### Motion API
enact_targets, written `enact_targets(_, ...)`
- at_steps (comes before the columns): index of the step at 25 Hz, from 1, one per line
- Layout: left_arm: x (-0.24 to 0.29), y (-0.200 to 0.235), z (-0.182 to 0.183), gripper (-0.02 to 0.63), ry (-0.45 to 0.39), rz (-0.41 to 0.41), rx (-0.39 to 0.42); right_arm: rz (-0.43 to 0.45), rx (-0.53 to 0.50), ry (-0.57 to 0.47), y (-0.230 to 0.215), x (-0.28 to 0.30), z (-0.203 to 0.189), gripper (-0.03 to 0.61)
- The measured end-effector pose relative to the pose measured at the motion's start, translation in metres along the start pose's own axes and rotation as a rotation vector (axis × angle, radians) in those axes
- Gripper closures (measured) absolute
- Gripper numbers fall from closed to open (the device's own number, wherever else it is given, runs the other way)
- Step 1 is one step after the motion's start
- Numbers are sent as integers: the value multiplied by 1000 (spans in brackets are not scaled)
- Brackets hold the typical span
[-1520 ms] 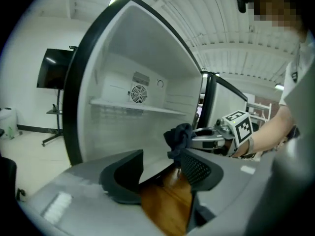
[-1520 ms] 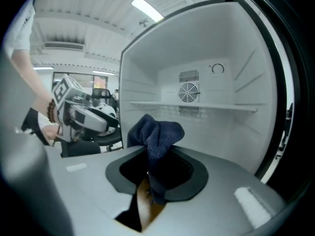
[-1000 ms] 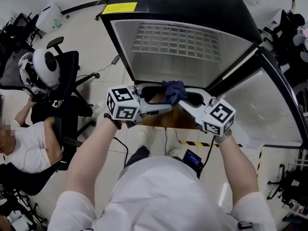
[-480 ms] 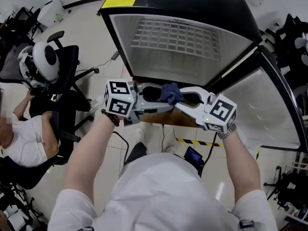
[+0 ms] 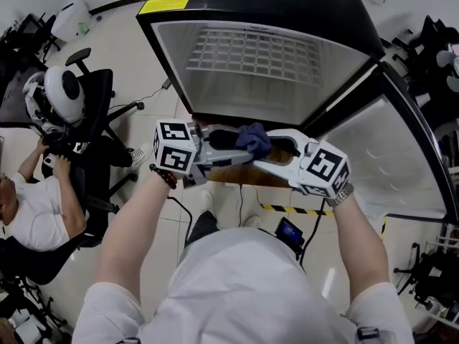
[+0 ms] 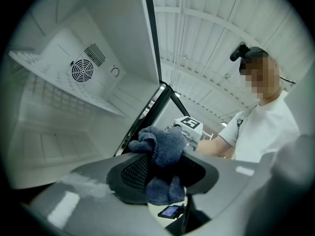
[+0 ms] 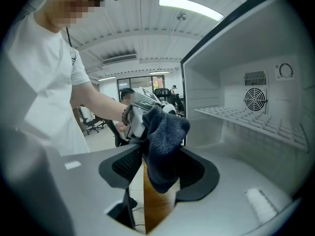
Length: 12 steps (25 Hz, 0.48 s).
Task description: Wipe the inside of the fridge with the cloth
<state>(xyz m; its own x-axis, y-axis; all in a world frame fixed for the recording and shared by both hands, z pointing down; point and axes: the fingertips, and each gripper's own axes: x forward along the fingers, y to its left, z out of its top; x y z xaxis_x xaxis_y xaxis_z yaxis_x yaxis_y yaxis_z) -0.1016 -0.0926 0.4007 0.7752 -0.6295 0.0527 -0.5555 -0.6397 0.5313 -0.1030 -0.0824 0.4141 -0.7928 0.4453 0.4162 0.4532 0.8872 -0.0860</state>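
A dark blue cloth [image 5: 252, 139] hangs in the air in front of the open fridge [image 5: 215, 99], caught between my two grippers, which point at each other. My left gripper [image 5: 240, 147] has just been closing, and its pads press on the bunched cloth [image 6: 160, 146]. My right gripper [image 5: 267, 149] has just been opening. The cloth [image 7: 165, 132] still lies between its spread fingers, hanging loose. Inside, the white fridge holds a wire shelf [image 5: 251, 52] and a round fan grille [image 7: 254, 98] on the back wall.
The fridge door [image 5: 387, 163] stands open at the right. A seated person [image 5: 36, 221] and a black office chair [image 5: 93, 99] are at the left. On the floor below the grippers lie striped tape [image 5: 287, 211] and a small screen device [image 5: 289, 235].
Both grippers have stayed together at the fridge's front edge with the cloth between them. The view has shifted slightly, and the left gripper has edged up and to the left.
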Motion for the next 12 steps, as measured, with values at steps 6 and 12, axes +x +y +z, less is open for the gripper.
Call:
enact_targets(6, 12, 19, 2, 454, -15, 81, 45, -115, 45, -9, -17, -10, -10, 364)
enact_targets(12, 21, 68, 12, 460, -55, 320, 150, -384, 129, -79, -60, -44, -16, 364)
